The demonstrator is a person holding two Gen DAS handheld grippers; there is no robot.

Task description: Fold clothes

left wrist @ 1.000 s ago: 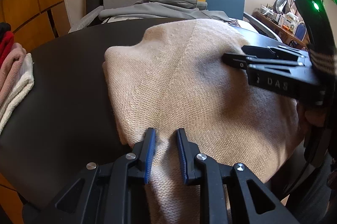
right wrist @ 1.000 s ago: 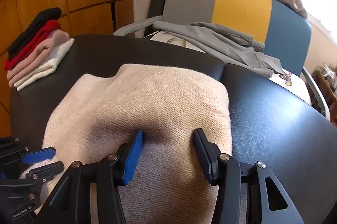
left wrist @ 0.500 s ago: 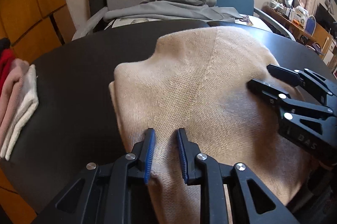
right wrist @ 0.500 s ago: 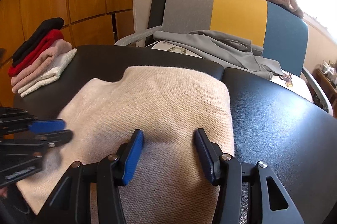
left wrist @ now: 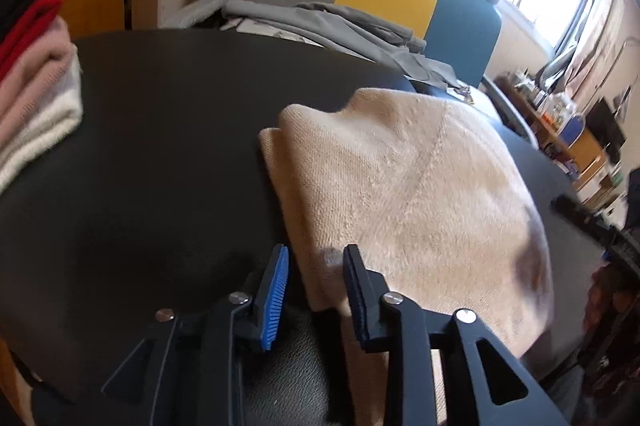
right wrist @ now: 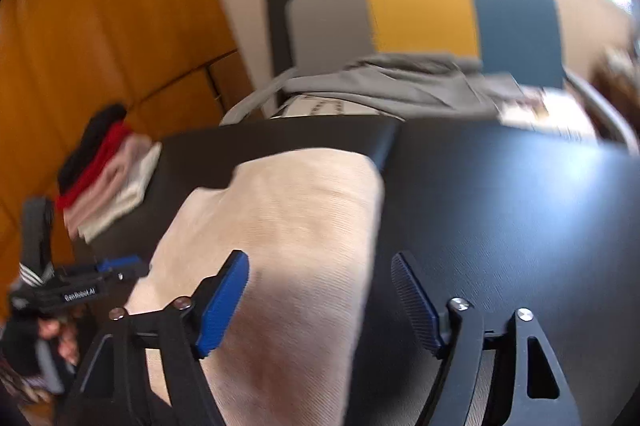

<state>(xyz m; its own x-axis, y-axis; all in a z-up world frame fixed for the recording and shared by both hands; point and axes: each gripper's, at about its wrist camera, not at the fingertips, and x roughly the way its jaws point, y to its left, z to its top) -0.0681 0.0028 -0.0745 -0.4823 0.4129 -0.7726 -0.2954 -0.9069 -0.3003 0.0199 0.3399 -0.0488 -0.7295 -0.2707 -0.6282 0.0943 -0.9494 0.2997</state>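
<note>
A: What's the surface and room like?

B: Black leathery table [left wrist: 168, 130]. A grey/yellow/blue chair [right wrist: 420, 14] at 12 o'clock has grey clothes [left wrist: 328, 22] dumped on it. Folded stack [right wrist: 104, 178] at 9 o'clock, orange wood wall [right wrist: 100, 26] behind.

A: Any writing? And the claws?

B: "GenRobot.AI" on the left gripper [right wrist: 120, 262], seen from the right wrist. Left gripper's jaws are parted around the beige sweater [left wrist: 408, 194] edge, not pinching. Right gripper [right wrist: 320, 290] gapes wide over the sweater's right edge, at table centre.
</note>
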